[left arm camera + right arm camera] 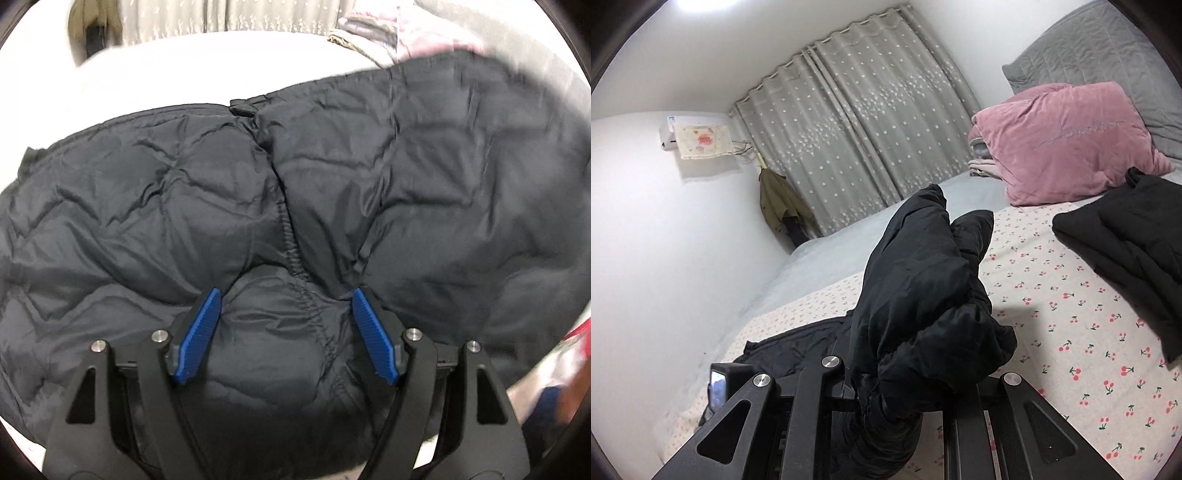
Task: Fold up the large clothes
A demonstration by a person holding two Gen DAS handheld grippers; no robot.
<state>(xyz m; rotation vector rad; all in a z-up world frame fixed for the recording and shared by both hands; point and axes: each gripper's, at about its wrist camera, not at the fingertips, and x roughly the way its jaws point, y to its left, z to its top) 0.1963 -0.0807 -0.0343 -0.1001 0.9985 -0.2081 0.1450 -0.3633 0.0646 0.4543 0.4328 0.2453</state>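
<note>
A large black puffer jacket [295,192] lies spread on the bed and fills the left wrist view, its zipper seam running down the middle. My left gripper [286,299] is open, its blue pads [201,332] pressing on the padded fabric on either side of the seam. In the right wrist view my right gripper [905,369] is shut on a bunched part of the black jacket [923,288], lifted above the bed; the fingers are hidden by the fabric.
The bed has a cherry-print sheet [1071,314]. A folded black garment [1126,251] lies at the right, a pink pillow [1067,144] and grey headboard [1100,48] behind. Grey curtains [857,129] and a white wall [646,240] border the bed.
</note>
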